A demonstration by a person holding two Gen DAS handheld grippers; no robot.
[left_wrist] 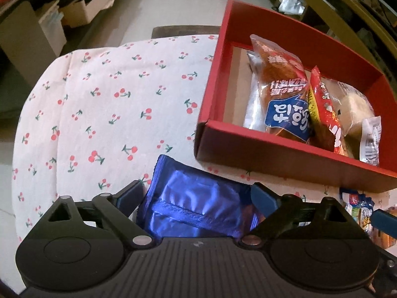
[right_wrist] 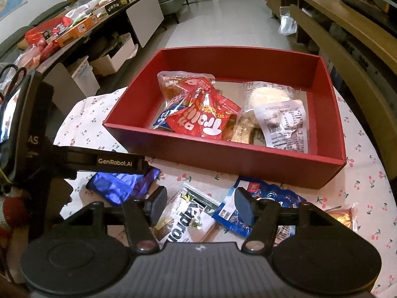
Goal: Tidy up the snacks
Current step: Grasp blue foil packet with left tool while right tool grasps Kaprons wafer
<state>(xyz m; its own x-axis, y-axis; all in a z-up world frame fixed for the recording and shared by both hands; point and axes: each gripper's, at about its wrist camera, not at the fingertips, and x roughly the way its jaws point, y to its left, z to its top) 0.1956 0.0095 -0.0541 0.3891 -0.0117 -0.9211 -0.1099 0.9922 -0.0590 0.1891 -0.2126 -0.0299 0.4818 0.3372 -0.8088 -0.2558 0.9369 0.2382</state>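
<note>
My left gripper [left_wrist: 196, 193] hangs steeply over a shiny blue foil packet [left_wrist: 196, 208] that lies on the cherry-print tablecloth [left_wrist: 99, 104]. The jaws stand wide, one blue pad on each side of the packet, and I can't see either pad pressing into the foil. The packet sits just in front of the near wall of the red cardboard box [left_wrist: 273, 154], close to its near left corner.

My right gripper [right_wrist: 201, 204] is about half open with nothing between its jaws. Below it on the cloth lie a white wrapper with dark lettering [right_wrist: 188, 221] and a blue and white packet [right_wrist: 238, 211] just beside it; an orange-wrapped snack [right_wrist: 345, 217] lies further right. From this side I also see the blue foil packet [right_wrist: 116, 186] at lower left, partly hidden by the black body of the left gripper [right_wrist: 104, 161].

Inside the red box [right_wrist: 223, 154] I count at least 4 items: a clear pouch with brown snacks and a blue label [left_wrist: 285, 92], a red Trolli bag [right_wrist: 206, 121] leaning on it, a clear pack holding a pale round cake [right_wrist: 268, 94], and a wrapper with a white printed label [right_wrist: 287, 124] at the right end. The far half of the box floor is bare.
</note>
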